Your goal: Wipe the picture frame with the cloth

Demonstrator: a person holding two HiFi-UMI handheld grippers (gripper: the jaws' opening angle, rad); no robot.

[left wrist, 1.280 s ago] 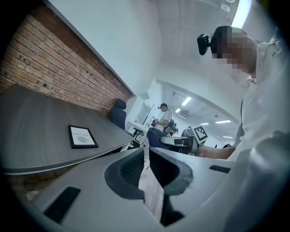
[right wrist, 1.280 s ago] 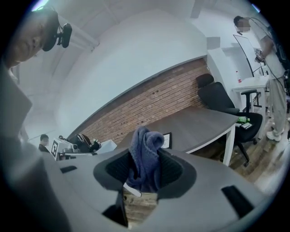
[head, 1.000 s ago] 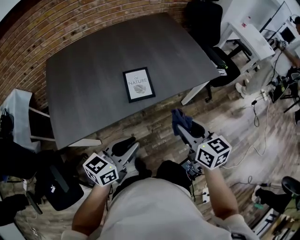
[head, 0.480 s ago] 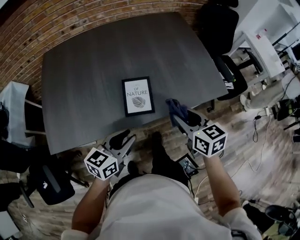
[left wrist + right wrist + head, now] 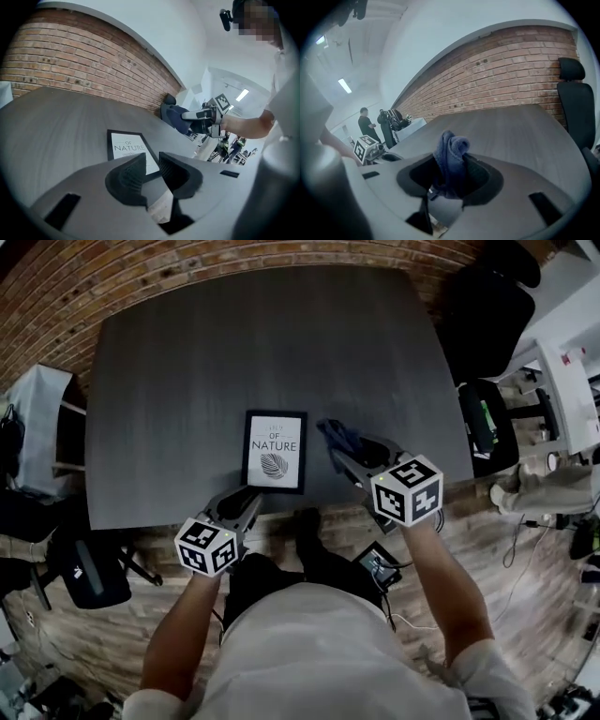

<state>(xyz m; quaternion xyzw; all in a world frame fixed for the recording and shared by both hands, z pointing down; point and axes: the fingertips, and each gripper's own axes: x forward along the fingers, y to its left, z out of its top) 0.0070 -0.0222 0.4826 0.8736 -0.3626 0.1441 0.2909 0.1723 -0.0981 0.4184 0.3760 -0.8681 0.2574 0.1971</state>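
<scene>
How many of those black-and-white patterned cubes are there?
2. One marker cube rides on the left gripper, whose empty jaws have just closed slightly, by the table's near edge; the other marker cube rides on the right gripper, gripping the blue cloth.

Even indoor light; fisheye edges warped, darkly vignetted.

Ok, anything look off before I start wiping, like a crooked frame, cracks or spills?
Nothing stands out. The picture frame lies flat near the front edge of the table, roughly square to it, with no damage or spill visible. The cloth is bunched in the jaws of the right gripper, just right of the frame.
</scene>
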